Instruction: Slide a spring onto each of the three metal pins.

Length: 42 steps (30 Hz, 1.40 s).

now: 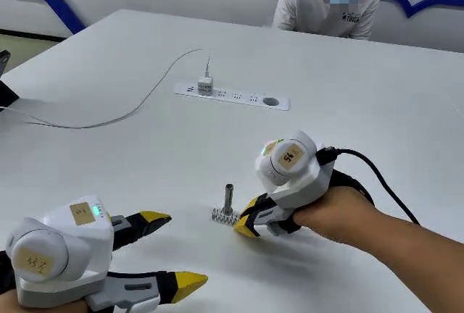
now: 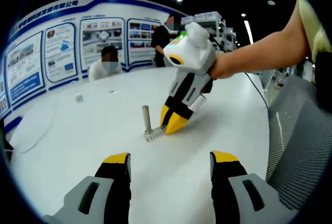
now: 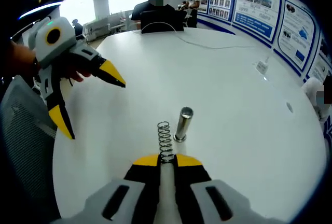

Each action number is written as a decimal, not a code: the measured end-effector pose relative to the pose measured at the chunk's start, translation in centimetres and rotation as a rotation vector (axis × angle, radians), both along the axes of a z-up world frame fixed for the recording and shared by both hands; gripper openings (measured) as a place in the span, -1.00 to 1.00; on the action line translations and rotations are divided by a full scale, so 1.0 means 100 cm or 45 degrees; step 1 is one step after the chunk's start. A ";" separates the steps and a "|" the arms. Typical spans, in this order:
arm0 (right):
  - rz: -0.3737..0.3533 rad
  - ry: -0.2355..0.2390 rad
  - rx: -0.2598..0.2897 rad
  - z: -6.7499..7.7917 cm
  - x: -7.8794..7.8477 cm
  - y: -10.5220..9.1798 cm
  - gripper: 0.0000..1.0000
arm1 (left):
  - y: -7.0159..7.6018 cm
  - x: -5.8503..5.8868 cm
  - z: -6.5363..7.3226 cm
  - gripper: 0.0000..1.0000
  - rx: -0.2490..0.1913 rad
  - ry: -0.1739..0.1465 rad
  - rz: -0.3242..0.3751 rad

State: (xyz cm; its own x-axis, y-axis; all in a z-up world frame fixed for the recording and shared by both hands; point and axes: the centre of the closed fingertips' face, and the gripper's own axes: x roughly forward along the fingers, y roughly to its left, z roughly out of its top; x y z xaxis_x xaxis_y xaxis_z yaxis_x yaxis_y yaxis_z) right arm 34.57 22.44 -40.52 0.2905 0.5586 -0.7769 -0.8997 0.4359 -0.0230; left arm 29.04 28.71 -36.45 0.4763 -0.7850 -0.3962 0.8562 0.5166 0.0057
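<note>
- The spring's near end is hidden between the right gripper's closed tips.
- Head view: the left gripper's body is cut off by the bottom edge.
- The cable runs off the left edge.
- The posters' text is too small to read.

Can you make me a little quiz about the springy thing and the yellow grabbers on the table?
1. True or false: the spring already sits on the metal pin.
2. Which tongs stand wide open? A) left tongs B) right tongs
3. Fill in: the pin stands ____ on the white table.
Key: 1 false, it lies flat beside the pin, with one end pinched in the right tongs. 2 A. 3 upright.
</note>
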 end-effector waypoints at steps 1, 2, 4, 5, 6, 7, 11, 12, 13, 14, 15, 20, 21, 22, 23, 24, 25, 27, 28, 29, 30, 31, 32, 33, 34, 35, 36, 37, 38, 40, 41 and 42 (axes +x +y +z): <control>0.006 0.000 -0.001 0.001 -0.003 -0.001 -0.77 | 0.000 0.000 0.000 0.26 0.000 -0.001 -0.001; 0.011 0.002 -0.003 0.002 -0.004 -0.001 -0.77 | 0.000 0.000 0.000 0.26 0.001 -0.001 -0.002; 0.024 0.002 -0.010 0.003 -0.008 -0.003 -0.77 | -0.001 0.000 0.000 0.25 0.003 -0.002 -0.006; 0.030 0.002 -0.012 0.004 -0.010 -0.004 -0.77 | -0.001 0.000 0.000 0.25 0.004 -0.002 -0.008; 0.038 0.001 -0.016 0.006 -0.013 -0.005 -0.77 | -0.001 -0.001 0.000 0.25 0.007 -0.002 -0.011; 0.046 -0.003 -0.018 0.007 -0.015 -0.006 -0.77 | -0.001 -0.001 0.000 0.25 0.009 -0.003 -0.013; 0.084 -0.008 -0.025 0.016 -0.025 -0.010 -0.77 | -0.004 -0.001 0.002 0.23 0.015 -0.009 -0.030; 0.092 -0.008 -0.023 0.018 -0.027 -0.010 -0.77 | -0.005 -0.001 0.002 0.23 0.016 -0.011 -0.034; 0.099 -0.010 -0.023 0.020 -0.029 -0.010 -0.77 | -0.006 -0.001 0.002 0.22 0.016 -0.012 -0.037; 0.113 -0.009 -0.023 0.023 -0.033 -0.010 -0.77 | -0.008 -0.001 0.003 0.22 0.016 -0.014 -0.043; 0.124 -0.008 -0.023 0.024 -0.036 -0.010 -0.77 | -0.009 -0.001 0.004 0.21 0.015 -0.016 -0.049; 0.162 -0.011 -0.025 0.032 -0.051 -0.010 -0.77 | -0.016 -0.004 0.006 0.16 0.015 -0.025 -0.083; 0.170 -0.009 -0.027 0.033 -0.054 -0.010 -0.77 | -0.018 -0.005 0.007 0.14 0.015 -0.026 -0.094; 0.176 -0.010 -0.028 0.034 -0.056 -0.010 -0.77 | -0.019 -0.006 0.007 0.11 0.015 -0.029 -0.103; 0.182 -0.011 -0.029 0.035 -0.058 -0.010 -0.77 | -0.020 -0.007 0.007 0.08 0.015 -0.031 -0.109; 0.194 -0.009 -0.031 0.036 -0.061 -0.010 -0.77 | -0.022 -0.008 0.007 0.06 0.017 -0.032 -0.121; 0.204 -0.007 -0.034 0.037 -0.063 -0.011 -0.77 | -0.023 -0.009 0.007 0.04 0.019 -0.032 -0.130; 0.225 -0.004 -0.039 0.039 -0.067 -0.011 -0.77 | -0.026 -0.011 0.006 -0.01 0.021 -0.036 -0.149; 0.236 0.001 -0.042 0.040 -0.070 -0.012 -0.77 | -0.028 -0.013 0.007 -0.03 0.019 -0.037 -0.162; 0.243 0.003 -0.046 0.040 -0.071 -0.012 -0.77 | -0.029 -0.014 0.007 -0.06 0.018 -0.037 -0.170; 0.252 0.006 -0.051 0.040 -0.073 -0.012 -0.77 | -0.030 -0.014 0.007 -0.08 0.019 -0.040 -0.177; 0.261 0.010 -0.058 0.040 -0.075 -0.013 -0.77 | -0.032 -0.016 0.007 -0.11 0.019 -0.043 -0.188; 0.266 0.012 -0.065 0.040 -0.076 -0.013 -0.77 | -0.033 -0.017 0.007 -0.14 0.019 -0.044 -0.196; 0.274 0.015 -0.071 0.040 -0.077 -0.013 -0.77 | -0.034 -0.018 0.007 -0.17 0.018 -0.046 -0.204; 0.283 0.018 -0.078 0.039 -0.079 -0.014 -0.77 | -0.035 -0.019 0.007 -0.19 0.018 -0.049 -0.216; 0.287 0.021 -0.081 0.039 -0.080 -0.013 -0.77 | -0.036 -0.020 0.007 -0.23 0.018 -0.050 -0.225; 0.296 0.024 -0.083 0.039 -0.082 -0.013 -0.77 | -0.038 -0.022 0.008 -0.27 0.017 -0.052 -0.238; 0.301 0.024 -0.085 0.040 -0.084 -0.012 -0.77 | -0.039 -0.023 0.008 -0.30 0.017 -0.056 -0.246; 0.308 0.025 -0.086 0.040 -0.085 -0.011 -0.77 | -0.040 -0.024 0.008 -0.34 0.023 -0.064 -0.256; 0.319 0.028 -0.088 0.041 -0.087 -0.010 -0.77 | -0.042 -0.025 0.008 -0.38 0.027 -0.065 -0.270; 0.325 0.027 -0.093 0.041 -0.088 -0.010 -0.77 | -0.043 -0.026 0.009 -0.39 0.027 -0.068 -0.283; 0.330 0.026 -0.097 0.041 -0.089 -0.010 -0.77 | -0.044 -0.028 0.009 -0.41 0.030 -0.070 -0.290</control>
